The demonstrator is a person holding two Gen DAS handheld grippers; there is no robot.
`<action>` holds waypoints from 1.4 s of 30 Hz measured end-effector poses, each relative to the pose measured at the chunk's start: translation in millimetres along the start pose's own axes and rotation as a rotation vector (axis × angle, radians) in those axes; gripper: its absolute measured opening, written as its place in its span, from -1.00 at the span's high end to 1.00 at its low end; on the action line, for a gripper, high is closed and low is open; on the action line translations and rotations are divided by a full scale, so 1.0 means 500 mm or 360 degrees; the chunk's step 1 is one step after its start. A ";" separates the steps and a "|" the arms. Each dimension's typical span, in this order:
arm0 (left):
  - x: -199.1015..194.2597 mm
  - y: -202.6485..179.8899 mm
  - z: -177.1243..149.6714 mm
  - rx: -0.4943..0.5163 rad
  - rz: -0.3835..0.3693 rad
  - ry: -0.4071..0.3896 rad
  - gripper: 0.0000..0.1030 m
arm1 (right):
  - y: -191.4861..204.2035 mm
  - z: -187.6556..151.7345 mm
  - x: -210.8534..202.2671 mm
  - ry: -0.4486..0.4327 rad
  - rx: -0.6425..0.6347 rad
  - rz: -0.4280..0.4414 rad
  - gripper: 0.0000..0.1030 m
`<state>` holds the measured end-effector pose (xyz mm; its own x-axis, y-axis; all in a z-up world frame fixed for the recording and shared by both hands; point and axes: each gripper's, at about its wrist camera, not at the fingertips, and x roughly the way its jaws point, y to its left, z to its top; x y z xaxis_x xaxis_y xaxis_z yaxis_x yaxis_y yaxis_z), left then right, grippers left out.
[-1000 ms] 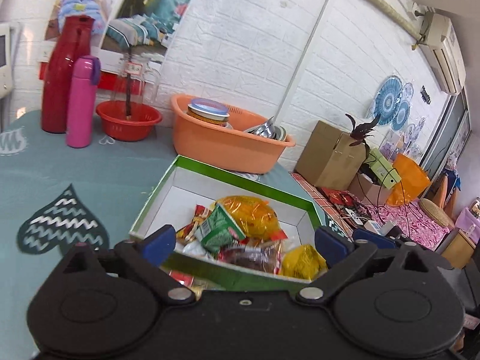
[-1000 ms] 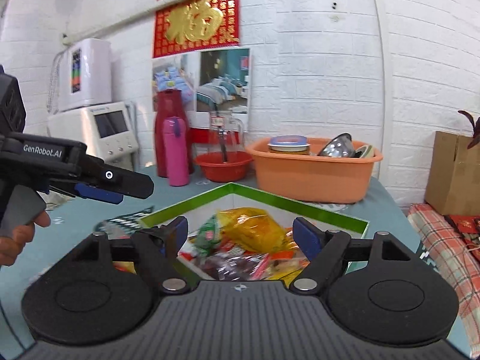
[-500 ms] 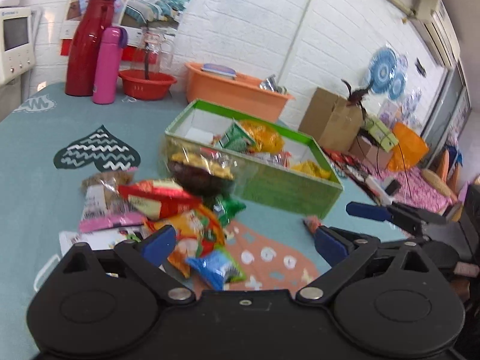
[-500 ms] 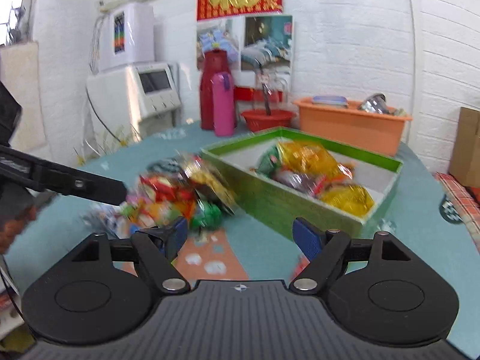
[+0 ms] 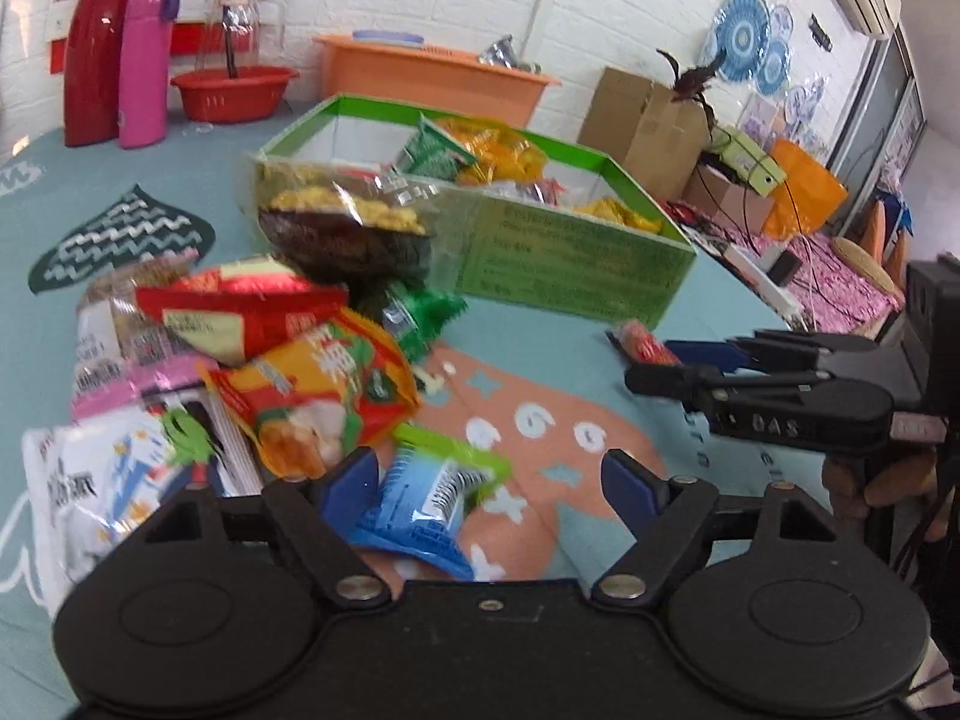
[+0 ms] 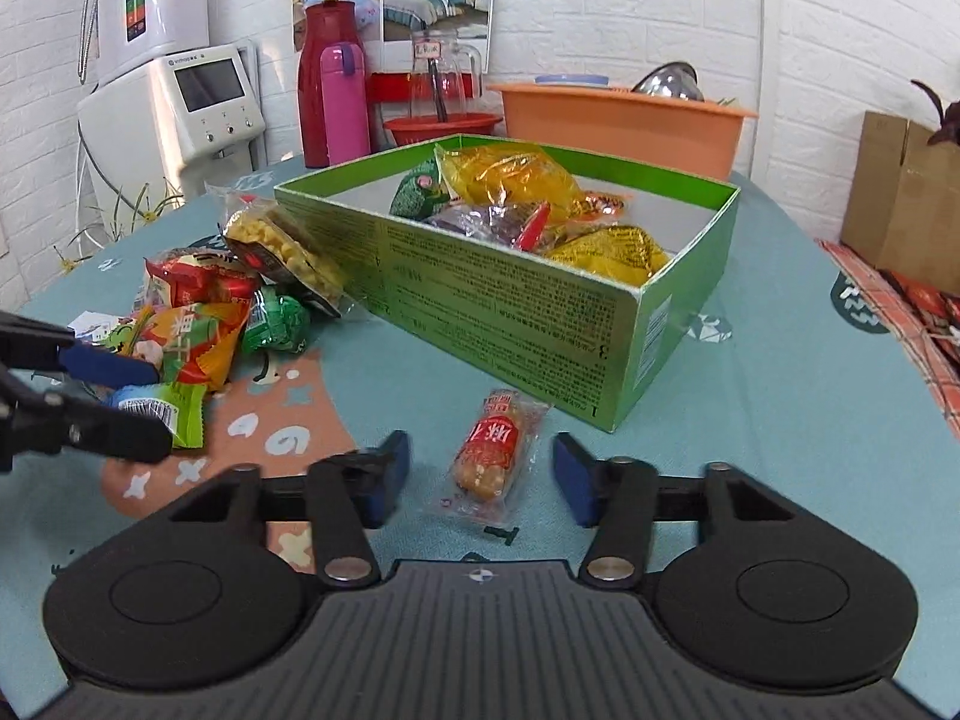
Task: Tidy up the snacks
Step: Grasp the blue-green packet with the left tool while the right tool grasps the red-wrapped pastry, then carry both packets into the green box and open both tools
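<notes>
A green cardboard box point(image 6: 540, 306) point(image 5: 570, 264) on the teal tablecloth holds several snack packs. A pile of loose snacks point(image 5: 252, 348) point(image 6: 210, 312) lies left of the box. My left gripper point(image 5: 489, 480) is open, low over a blue and green packet point(image 5: 426, 504) at the pile's near edge. My right gripper point(image 6: 483, 474) is open around a small red sausage pack point(image 6: 495, 450) that lies on the cloth before the box's corner. Each gripper shows in the other's view, the right gripper point(image 5: 690, 372) and the left gripper point(image 6: 114, 402).
At the back stand a red flask point(image 6: 321, 84), a pink bottle point(image 6: 345, 102), a red bowl point(image 6: 444, 126) and an orange basin point(image 6: 624, 120). A white appliance point(image 6: 180, 102) is at far left. A cardboard box point(image 6: 900, 204) stands off the table at right.
Both grippers have pulled back from over the box and dropped low to the table. The left now faces the snack pile, the right the sausage pack.
</notes>
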<state>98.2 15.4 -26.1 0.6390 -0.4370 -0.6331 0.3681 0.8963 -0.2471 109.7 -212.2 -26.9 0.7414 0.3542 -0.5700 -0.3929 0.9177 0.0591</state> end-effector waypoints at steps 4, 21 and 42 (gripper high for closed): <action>0.005 -0.006 -0.012 0.0018 -0.0002 0.0010 -1.00 | 0.004 -0.007 -0.004 0.0015 -0.0003 0.0045 -0.13; -0.008 -0.024 0.023 -0.0112 -0.0124 -0.0089 0.11 | 0.021 0.004 -0.044 -0.0104 -0.0047 0.0143 0.32; 0.120 -0.008 0.308 -0.0304 -0.0183 -0.0403 0.09 | -0.093 0.183 0.003 -0.0475 0.0062 -0.0192 0.31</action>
<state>239.0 -25.8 49.7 0.7569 -0.5194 -0.3967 0.3298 0.8275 -0.4544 178.9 -238.1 44.7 0.9105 0.2743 -0.3095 -0.2755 0.9604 0.0407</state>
